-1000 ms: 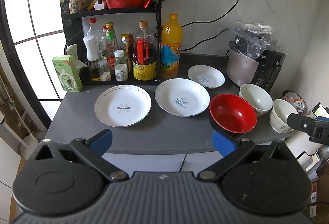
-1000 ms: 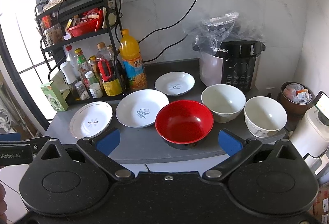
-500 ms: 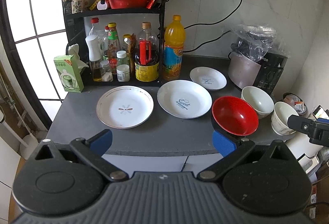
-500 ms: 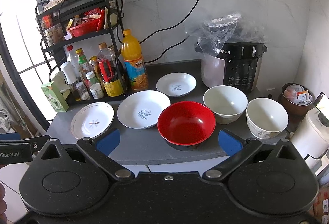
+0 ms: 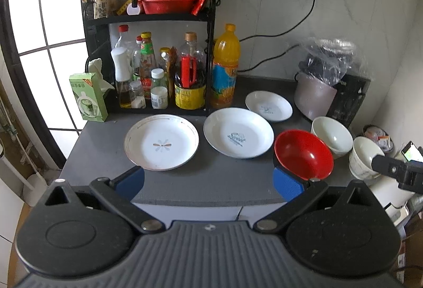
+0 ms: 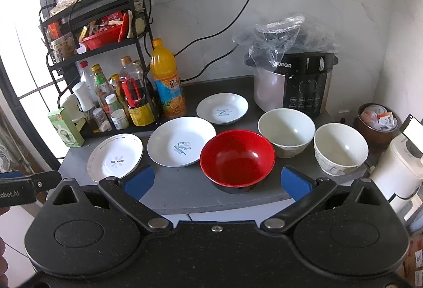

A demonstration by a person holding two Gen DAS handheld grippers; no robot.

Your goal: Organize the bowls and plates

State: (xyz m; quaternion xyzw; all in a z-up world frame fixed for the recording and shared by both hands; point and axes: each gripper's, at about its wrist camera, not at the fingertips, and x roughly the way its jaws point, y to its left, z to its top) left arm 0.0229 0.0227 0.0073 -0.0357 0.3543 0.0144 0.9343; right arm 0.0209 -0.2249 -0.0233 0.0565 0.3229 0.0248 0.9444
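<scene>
Three plates (image 6: 181, 145) and three bowls sit spread out on the grey worktop (image 6: 182, 190), the red bowl (image 6: 237, 161) up front between the big plate and the two white bowls (image 6: 286, 130). We've got both claws hanging just off the front edge, left claw (image 5: 208, 181) and right claw (image 6: 215, 179) spread wide, holding nothing.
</scene>
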